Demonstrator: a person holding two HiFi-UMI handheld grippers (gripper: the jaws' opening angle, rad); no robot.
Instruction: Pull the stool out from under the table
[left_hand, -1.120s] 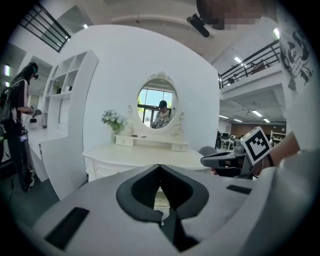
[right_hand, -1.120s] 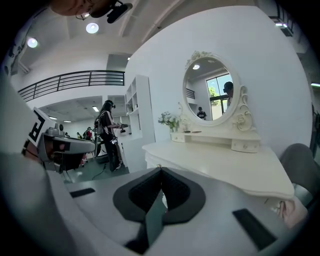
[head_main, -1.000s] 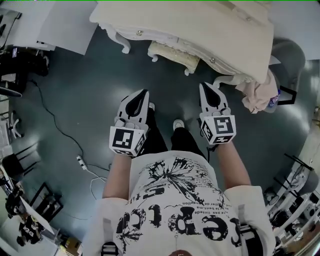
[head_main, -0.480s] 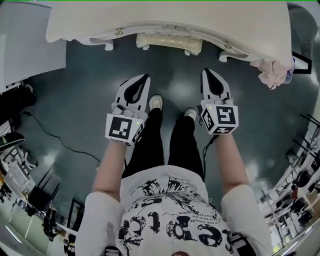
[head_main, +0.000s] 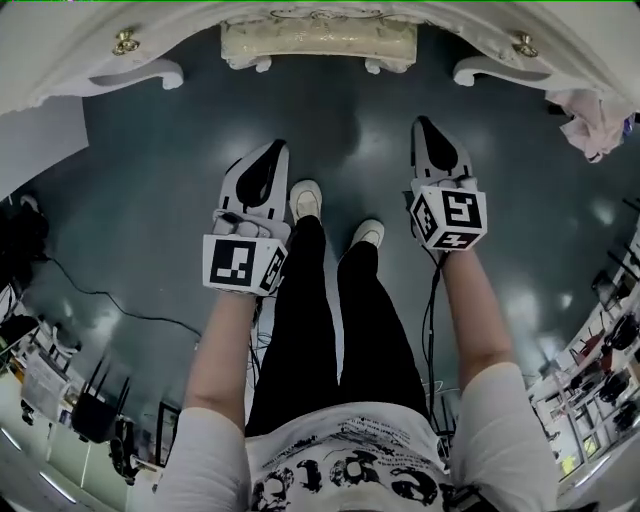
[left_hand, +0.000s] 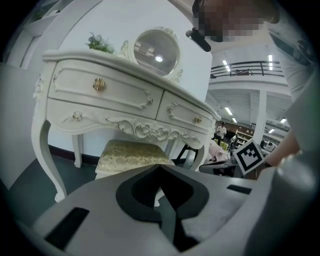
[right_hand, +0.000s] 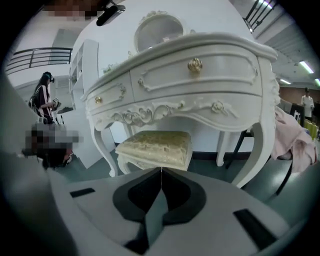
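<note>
Left gripper (head_main: 277, 148) and right gripper (head_main: 420, 124) both clamped closed on nothing, apart from the cream cushioned stool (head_main: 318, 42) under the ornate white table (head_main: 60, 60).

The left gripper (left_hand: 160, 167) is seen across the lower part of the frame, its jaws brought together at the tips with nothing held between them. Beyond the tips, at the centre left, the stool (left_hand: 131, 152) with its pale gold patterned cushion is found tucked under the white table (left_hand: 125, 97), apart from the gripper. Two drawers with gold knobs (left_hand: 98, 84) are shown on the table's carved front. A round mirror (left_hand: 156, 52) and a small plant (left_hand: 100, 44) are seen on its top, towards the upper left.
</note>
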